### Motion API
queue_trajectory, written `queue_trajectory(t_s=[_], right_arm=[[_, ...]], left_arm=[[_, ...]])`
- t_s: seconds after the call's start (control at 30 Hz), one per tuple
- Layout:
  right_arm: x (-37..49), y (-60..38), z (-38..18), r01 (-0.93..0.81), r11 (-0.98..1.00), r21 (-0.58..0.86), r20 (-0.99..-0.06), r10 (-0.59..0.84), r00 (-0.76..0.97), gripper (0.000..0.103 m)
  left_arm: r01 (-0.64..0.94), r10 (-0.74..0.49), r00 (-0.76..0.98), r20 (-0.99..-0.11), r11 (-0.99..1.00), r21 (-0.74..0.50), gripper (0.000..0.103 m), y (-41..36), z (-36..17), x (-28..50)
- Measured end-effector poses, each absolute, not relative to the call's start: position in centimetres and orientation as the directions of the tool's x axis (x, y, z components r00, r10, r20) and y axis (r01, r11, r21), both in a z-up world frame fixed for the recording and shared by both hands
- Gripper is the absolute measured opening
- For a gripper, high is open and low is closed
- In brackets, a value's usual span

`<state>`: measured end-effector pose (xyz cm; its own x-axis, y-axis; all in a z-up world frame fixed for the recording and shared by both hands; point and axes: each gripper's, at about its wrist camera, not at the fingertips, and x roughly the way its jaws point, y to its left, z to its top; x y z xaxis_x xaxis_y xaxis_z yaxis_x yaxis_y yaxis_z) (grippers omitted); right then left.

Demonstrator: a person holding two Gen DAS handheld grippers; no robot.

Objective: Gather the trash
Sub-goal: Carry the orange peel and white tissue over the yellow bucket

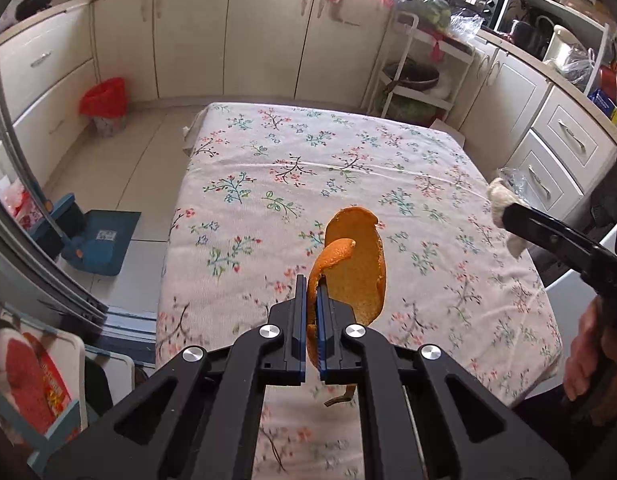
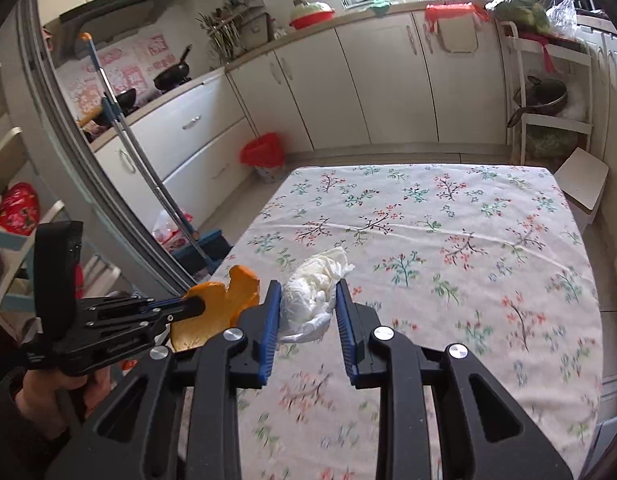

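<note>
The left gripper is clamping its blue-padded fingers almost fully together on an orange peel, which is curling up and out past the fingertips, with a thin strip of it hanging below them. The peel is being held in the air above the near part of the tabletop, clear of the flowered cloth.

The right gripper is holding its fingers partly closed around a crumpled white tissue; both pads are pressing on the wad, and a loose end is sticking out toward the far edge of the tabletop. The tissue is also being carried above the cloth, over the near left part of the tabletop as the right wrist camera sees it.

Each gripper is showing in the other's view: the left gripper with its peel is sitting just beside the right gripper's left finger, and the right gripper with the tissue is reaching in over the right edge of the tabletop. A hand is gripping the right gripper's handle, and another hand is gripping the left one's.

On the floor beyond the far left corner of the tabletop, a bin lined with a red bag is standing against the cabinets. A blue dustpan is lying on the floor beside the left edge.
</note>
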<state>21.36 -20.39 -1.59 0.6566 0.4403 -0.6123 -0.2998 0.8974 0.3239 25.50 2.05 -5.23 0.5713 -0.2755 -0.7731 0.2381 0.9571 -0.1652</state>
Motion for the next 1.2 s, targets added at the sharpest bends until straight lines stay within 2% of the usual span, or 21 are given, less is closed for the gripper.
queue_trajectory(t_s=[0.33, 0.77, 1.2], right_arm=[[12.4, -24.1, -0.4, -0.280, 0.882, 0.380, -0.537, 0.457, 0.709, 0.028], [6.3, -24.8, -1.6, -0.283, 0.896, 0.342, -0.546, 0.435, 0.716, 0.028], [3.8, -26.0, -3.3, -0.246, 0.902, 0.354, -0.578, 0.418, 0.701, 0.029]], left_arm=[[0.263, -0.290, 0.604, -0.742, 0.952, -0.159, 0.004, 1.7, -4.4, 15.8], [0.245, -0.296, 0.563, -0.771, 0.951, -0.187, 0.003, 2.5, -7.0, 7.2], [0.336, -0.302, 0.481, -0.823, 0.931, -0.145, 0.004, -0.4, -10.0, 3.0]])
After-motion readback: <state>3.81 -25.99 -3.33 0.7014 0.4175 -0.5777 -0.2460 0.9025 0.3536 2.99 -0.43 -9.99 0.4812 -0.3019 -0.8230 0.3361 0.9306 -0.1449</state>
